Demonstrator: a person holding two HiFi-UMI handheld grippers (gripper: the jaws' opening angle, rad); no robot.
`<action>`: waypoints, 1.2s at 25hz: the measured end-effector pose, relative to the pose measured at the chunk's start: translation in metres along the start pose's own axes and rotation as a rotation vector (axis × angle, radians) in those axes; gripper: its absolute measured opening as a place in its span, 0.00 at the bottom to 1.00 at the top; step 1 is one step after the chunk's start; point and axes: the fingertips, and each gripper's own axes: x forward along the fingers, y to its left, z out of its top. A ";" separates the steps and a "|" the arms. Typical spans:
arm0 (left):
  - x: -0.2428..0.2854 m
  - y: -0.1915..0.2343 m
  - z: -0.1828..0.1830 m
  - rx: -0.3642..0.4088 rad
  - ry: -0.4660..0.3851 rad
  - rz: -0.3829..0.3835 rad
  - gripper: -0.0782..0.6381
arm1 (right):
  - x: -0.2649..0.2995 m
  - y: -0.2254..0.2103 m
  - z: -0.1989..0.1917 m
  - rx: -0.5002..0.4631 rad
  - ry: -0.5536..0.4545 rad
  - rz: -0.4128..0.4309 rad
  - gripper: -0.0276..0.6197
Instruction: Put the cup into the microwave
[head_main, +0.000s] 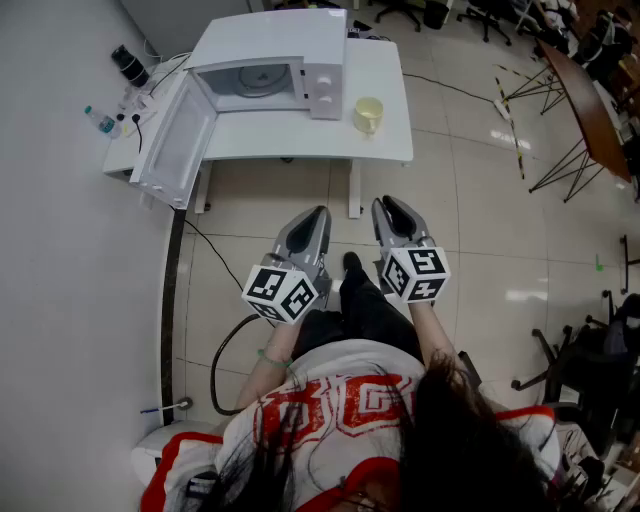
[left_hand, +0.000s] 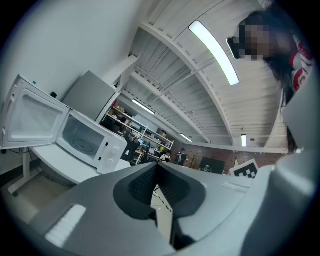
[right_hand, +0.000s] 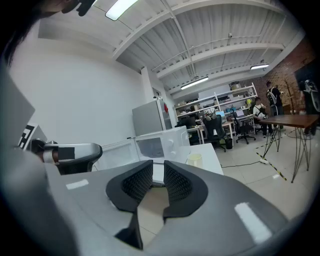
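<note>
The pale yellow cup (head_main: 368, 114) stands on the white table (head_main: 385, 150), just right of the white microwave (head_main: 270, 50). The microwave door (head_main: 175, 140) hangs wide open to the left, showing the turntable inside. Both grippers are held in front of the person, over the floor and well short of the table. My left gripper (head_main: 318, 215) (left_hand: 156, 165) is shut with nothing in it. My right gripper (head_main: 388, 205) (right_hand: 158, 167) has its jaws a narrow gap apart, empty. In the right gripper view the cup (right_hand: 194, 159) sits beside the microwave (right_hand: 160, 145).
Small bottles and a dark object (head_main: 128, 65) lie with cables at the table's left end. A black cable (head_main: 222, 350) loops on the floor at the left. A brown table on thin legs (head_main: 590, 100) and office chairs (head_main: 590, 370) stand to the right.
</note>
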 end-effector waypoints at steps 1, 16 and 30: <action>0.003 0.002 0.001 -0.001 -0.001 0.002 0.11 | 0.005 -0.003 0.001 -0.003 0.003 0.000 0.16; 0.082 0.046 0.018 0.023 -0.013 0.018 0.11 | 0.120 -0.067 0.012 -0.063 0.061 -0.008 0.46; 0.144 0.079 0.008 0.031 0.017 0.035 0.11 | 0.198 -0.128 -0.004 -0.119 0.095 -0.073 0.63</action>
